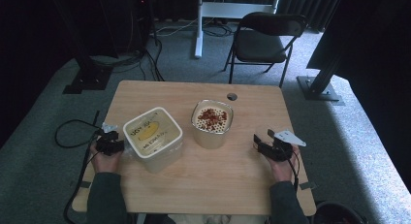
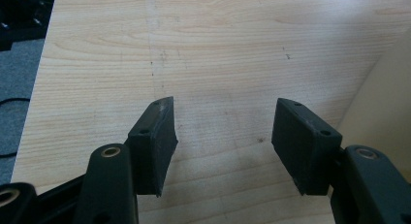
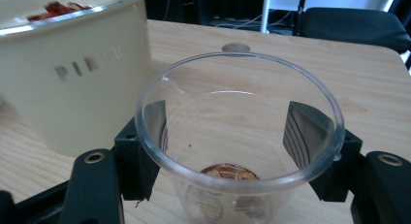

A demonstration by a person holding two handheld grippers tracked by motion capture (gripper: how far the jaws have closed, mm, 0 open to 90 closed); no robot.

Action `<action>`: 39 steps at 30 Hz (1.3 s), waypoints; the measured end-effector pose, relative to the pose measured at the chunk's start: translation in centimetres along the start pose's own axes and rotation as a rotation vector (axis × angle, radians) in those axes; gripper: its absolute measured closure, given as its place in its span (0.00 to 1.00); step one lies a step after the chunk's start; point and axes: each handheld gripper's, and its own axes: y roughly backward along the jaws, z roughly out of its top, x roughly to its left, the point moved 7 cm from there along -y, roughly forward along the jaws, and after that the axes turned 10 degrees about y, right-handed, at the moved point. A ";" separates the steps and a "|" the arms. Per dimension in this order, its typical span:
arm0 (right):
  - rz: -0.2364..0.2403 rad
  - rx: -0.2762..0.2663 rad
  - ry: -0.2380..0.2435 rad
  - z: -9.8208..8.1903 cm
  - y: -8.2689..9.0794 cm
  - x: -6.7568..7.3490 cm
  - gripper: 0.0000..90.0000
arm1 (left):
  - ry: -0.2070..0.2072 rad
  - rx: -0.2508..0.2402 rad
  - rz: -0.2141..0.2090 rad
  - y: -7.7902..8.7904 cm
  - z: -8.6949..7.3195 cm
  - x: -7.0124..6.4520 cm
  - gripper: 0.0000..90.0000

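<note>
On the surface [image 1: 203, 185], the lidded container [image 1: 152, 136] stands left of the open canister [image 1: 212, 123], the two near each other around the middle. Food pieces [image 1: 212, 117] lie in the canister. The clear cup [image 3: 237, 132] stands right of the canister, between the fingers [image 3: 303, 129] of the right gripper [image 1: 264, 142] near the right edge. The left gripper [image 1: 112, 141] sits just left of the lidded container. A folding chair [image 1: 264, 40] stands on the floor behind the surface.

Two obstacles stand mid-desk [image 1: 145, 90]: the lidded tub [image 1: 152, 138] at centre left and the open canister [image 1: 212, 122] at centre, a narrow gap between them. Lower centre and upper left lie bare.
</note>
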 end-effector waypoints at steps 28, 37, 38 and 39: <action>0.000 -0.024 0.110 7.3 -1.0 0.8 0.37 | -0.009 0.005 0.001 -0.1 0.0 -0.2 0.47; -0.023 -0.012 0.139 9.2 -2.3 1.0 0.37 | -0.007 -0.001 -0.002 -0.1 0.0 -0.2 0.47; -0.024 -0.011 0.139 9.4 -2.5 1.0 0.37 | -0.007 -0.001 -0.002 0.0 0.0 -0.2 0.47; -0.027 -0.007 0.145 9.6 -2.7 1.0 0.37 | -0.007 -0.001 -0.002 0.0 0.0 -0.2 0.47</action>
